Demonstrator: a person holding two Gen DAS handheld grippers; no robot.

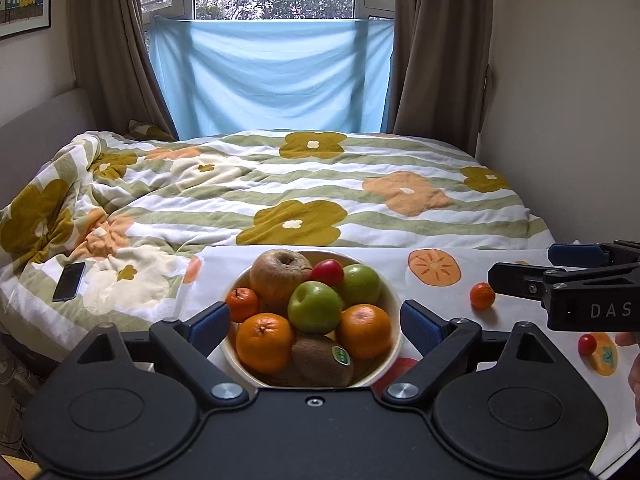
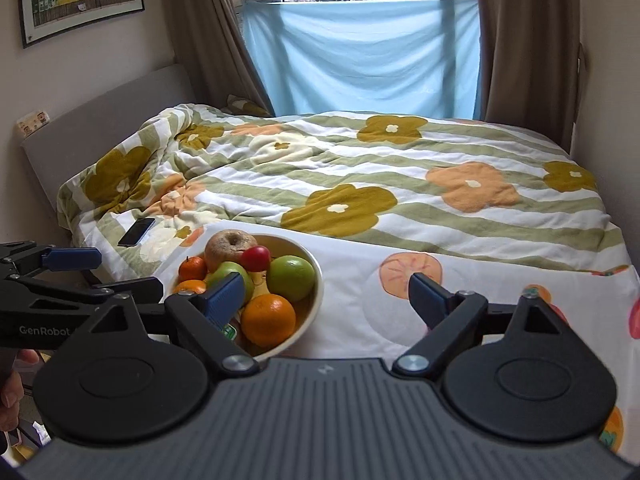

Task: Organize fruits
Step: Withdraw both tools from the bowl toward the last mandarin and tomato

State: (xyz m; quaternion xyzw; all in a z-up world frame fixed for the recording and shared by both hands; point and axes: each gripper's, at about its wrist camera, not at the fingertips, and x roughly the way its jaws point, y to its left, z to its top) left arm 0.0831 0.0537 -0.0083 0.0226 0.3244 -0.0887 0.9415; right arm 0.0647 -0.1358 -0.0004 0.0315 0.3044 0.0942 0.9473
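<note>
A cream bowl (image 1: pixel 390 300) on a fruit-print cloth holds a brown apple (image 1: pixel 280 276), two green apples (image 1: pixel 314 306), oranges (image 1: pixel 264 342), a small mandarin (image 1: pixel 243 304), a kiwi (image 1: pixel 322 360) and a red cherry tomato (image 1: pixel 328 271). My left gripper (image 1: pixel 314 324) is open, its fingers on either side of the bowl. A loose mandarin (image 1: pixel 482 295) and a red cherry tomato (image 1: pixel 587 344) lie on the cloth to the right. My right gripper (image 2: pixel 326 298) is open and empty, right of the bowl (image 2: pixel 314 304); it also shows in the left wrist view (image 1: pixel 520 268).
The cloth (image 2: pixel 360 316) covers a surface at the foot of a bed with a flowered duvet (image 1: pixel 280 184). A dark phone (image 1: pixel 69 281) lies on the duvet at left. Curtains and a blue sheet hang at the window behind.
</note>
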